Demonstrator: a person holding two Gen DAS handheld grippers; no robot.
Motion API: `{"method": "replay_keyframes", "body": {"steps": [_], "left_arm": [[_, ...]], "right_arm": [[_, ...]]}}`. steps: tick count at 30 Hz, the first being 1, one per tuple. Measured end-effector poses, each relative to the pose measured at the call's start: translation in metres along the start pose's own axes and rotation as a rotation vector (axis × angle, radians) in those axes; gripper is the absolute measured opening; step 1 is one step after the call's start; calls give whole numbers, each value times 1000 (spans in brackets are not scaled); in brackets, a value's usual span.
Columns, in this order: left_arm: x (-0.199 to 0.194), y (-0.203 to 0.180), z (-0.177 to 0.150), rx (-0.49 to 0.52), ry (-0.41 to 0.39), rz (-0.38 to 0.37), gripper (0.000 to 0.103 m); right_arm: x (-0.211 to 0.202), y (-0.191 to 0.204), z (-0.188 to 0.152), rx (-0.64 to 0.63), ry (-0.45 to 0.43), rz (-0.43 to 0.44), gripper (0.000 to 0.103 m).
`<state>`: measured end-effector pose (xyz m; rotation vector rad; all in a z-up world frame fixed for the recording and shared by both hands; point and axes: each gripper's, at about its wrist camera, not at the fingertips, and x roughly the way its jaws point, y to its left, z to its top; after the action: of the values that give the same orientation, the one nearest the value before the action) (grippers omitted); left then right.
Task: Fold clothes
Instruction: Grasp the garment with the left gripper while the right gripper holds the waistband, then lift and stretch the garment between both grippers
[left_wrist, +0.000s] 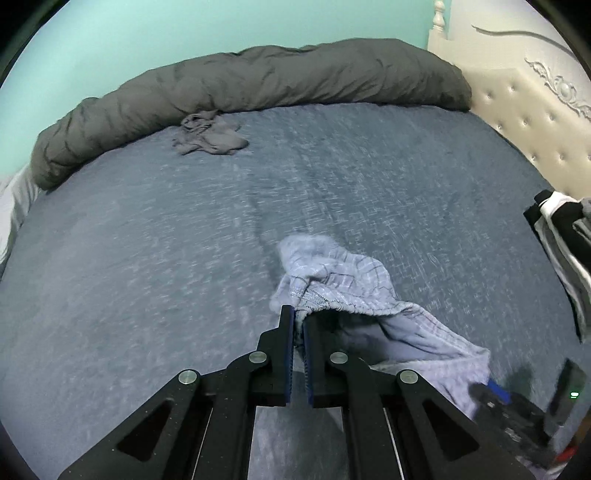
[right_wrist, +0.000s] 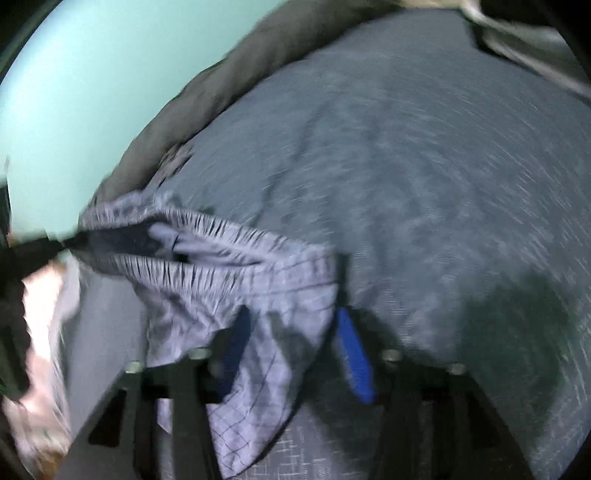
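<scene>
Low in frame, the left hand-held gripper (left_wrist: 298, 317) pinches the checked shorts (left_wrist: 343, 280) by the waistband, lifting them above the bed (left_wrist: 147, 240) for folding; the right hand-held gripper (right_wrist: 291, 332) straddles the cloth, not yet pressing.

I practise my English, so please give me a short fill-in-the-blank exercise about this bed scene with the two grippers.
1. The left gripper is shut on the elastic ____ of the checked shorts.
2. The rolled duvet along the far edge is dark ____.
3. The wall behind the bed is pale ____.

Missing words: waistband; grey; green
</scene>
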<state>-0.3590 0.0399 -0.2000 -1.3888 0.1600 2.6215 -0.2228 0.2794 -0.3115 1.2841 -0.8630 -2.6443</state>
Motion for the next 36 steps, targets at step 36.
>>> {"method": "replay_keyframes", "body": {"steps": [36], "left_arm": [[-241, 111, -153, -204, -43, 85, 5]], "right_arm": [[-85, 192, -96, -462, 231, 215, 25]]}}
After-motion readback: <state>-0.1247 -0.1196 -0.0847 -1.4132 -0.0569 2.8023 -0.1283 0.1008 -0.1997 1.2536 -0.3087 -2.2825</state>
